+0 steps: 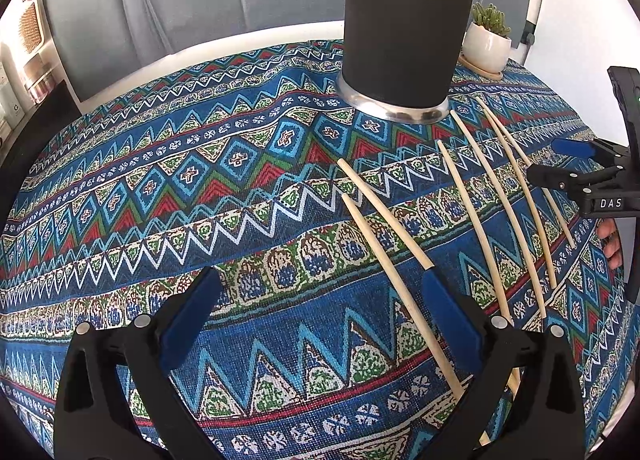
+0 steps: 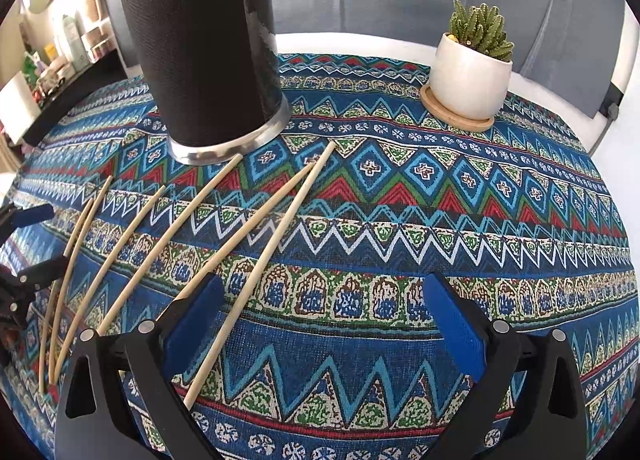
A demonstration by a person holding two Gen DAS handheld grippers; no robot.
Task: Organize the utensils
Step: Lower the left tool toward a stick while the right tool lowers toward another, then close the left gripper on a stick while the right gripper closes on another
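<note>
Several pale wooden chopsticks lie fanned out on the patterned tablecloth, in front of a tall black cylinder holder with a steel base. My left gripper is open just above the cloth, and its right finger covers the near ends of a chopstick pair. My right gripper is open wide. One chopstick runs between its fingers, close to the left one, and no pad presses on it. Each gripper shows at the edge of the other's view.
A cactus in a white pot stands on a wooden saucer at the back right of the table. A grey chair back rises behind the table. Shelves with bottles are at the far left. A hand's fingers show by the right gripper.
</note>
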